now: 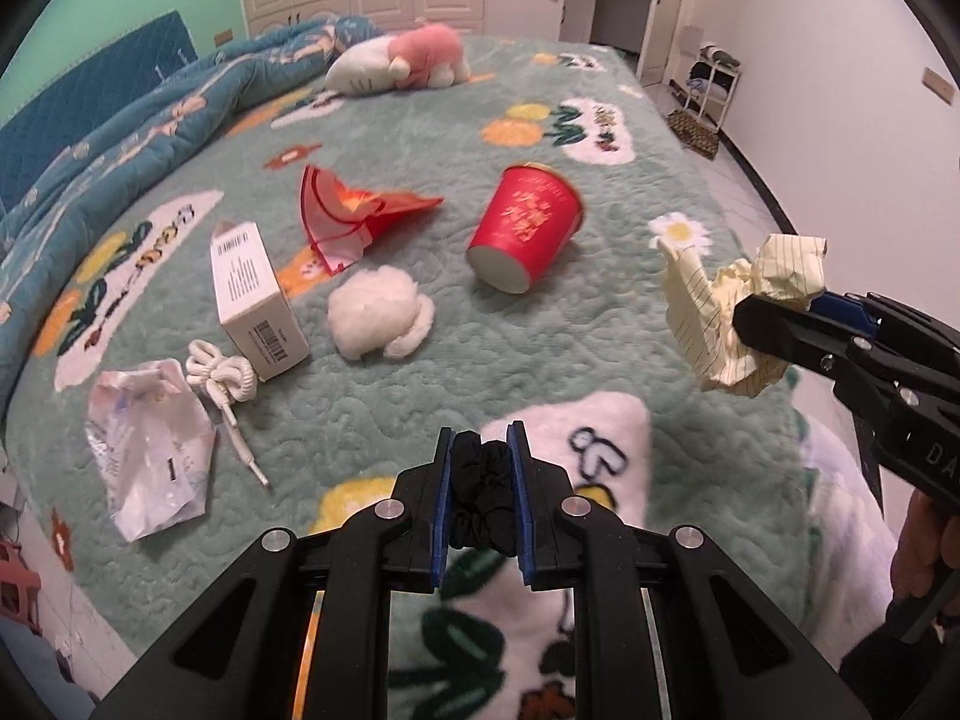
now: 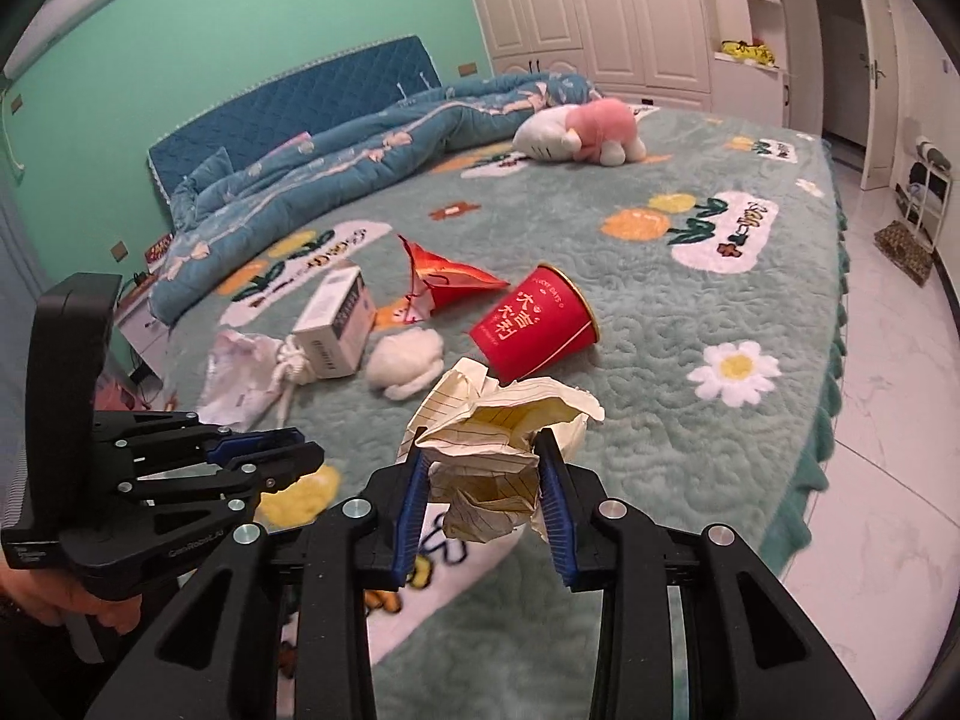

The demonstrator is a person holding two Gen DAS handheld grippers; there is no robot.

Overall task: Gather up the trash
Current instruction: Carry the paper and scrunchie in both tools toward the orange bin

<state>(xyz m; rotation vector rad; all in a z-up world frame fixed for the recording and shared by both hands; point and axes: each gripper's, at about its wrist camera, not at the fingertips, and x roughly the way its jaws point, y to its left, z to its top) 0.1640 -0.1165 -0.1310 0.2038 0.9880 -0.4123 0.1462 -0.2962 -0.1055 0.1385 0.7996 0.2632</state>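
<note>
Above the bed (image 2: 690,324), crumpled lined paper (image 2: 498,450) sits clamped in the right hand-held gripper (image 2: 486,480); a red cup (image 2: 534,327) lies at twelve o'clock beyond it, while the left hand-held gripper (image 1: 480,492) pinches a black scrunchie (image 1: 483,489).

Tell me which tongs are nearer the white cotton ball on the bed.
Left. The left tongs, shut on a black scrunchie, hang just in front of the white cotton ball. The right tongs, clamping crumpled yellow paper, are farther off, beyond the red cup.
</note>
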